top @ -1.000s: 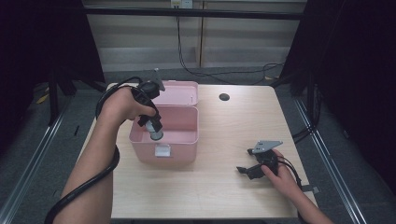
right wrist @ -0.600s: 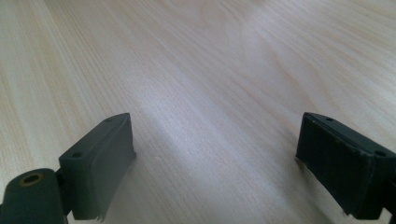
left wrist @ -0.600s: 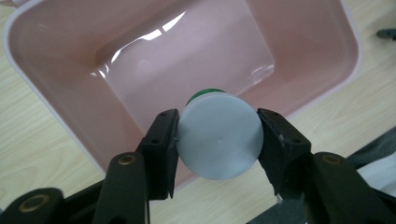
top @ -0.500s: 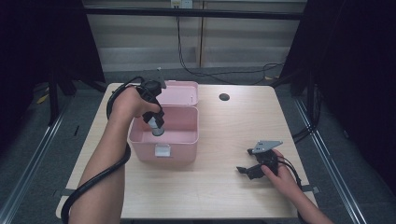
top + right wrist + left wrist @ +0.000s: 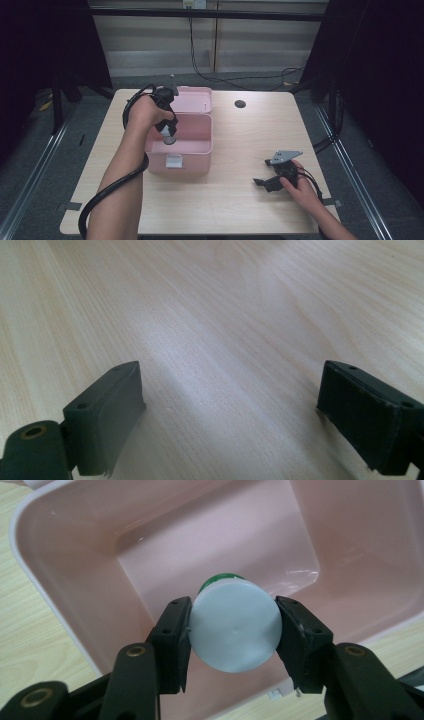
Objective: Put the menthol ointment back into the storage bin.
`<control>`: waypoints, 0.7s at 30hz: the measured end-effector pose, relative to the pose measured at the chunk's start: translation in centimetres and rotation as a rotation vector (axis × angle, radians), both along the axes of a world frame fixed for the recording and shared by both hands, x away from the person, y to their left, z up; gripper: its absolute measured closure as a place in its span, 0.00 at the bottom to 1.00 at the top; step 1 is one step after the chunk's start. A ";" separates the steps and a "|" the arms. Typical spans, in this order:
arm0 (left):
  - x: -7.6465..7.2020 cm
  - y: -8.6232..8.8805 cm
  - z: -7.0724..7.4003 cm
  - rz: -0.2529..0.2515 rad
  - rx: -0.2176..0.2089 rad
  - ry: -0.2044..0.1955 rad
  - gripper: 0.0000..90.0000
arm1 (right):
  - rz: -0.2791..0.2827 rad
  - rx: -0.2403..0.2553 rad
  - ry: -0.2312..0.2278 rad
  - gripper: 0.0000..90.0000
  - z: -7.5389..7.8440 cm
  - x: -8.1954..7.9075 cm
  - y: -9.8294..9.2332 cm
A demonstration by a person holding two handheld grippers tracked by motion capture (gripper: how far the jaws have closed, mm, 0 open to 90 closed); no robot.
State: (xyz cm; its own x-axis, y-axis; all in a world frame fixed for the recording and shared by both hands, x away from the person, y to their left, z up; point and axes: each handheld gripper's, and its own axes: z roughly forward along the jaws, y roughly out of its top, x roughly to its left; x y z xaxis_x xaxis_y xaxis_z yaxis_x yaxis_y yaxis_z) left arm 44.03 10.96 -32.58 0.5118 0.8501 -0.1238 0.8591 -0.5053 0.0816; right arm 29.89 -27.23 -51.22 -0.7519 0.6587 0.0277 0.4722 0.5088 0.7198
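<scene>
Between left claw (image 5: 234, 630) pads: white-capped bottle (image 5: 234, 630), over pink box (image 5: 60, 580).

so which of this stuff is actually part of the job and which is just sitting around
In the job:
- left gripper
- white-capped bottle, clamped in it
- pink box, lid open

Lying about:
- right gripper, open, resting on the table
- dark round spot on the tabletop

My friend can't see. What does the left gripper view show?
Two black jaws of the left tool squeeze a round white bottle cap, green just behind it, held over an open, empty pink plastic box. Pale wooden table shows beside the box.
</scene>
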 end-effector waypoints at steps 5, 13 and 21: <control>0.4 0.1 -0.7 0.034 -0.008 0.012 0.56 | 0.000 0.000 0.000 0.12 0.0 0.0 0.0; 1.3 0.1 -1.7 0.065 0.001 0.006 0.56 | 0.000 0.000 0.000 0.12 0.0 0.0 0.0; 1.9 0.0 -2.9 0.096 -0.008 -0.002 0.56 | 0.000 0.000 0.000 0.12 0.0 0.0 0.0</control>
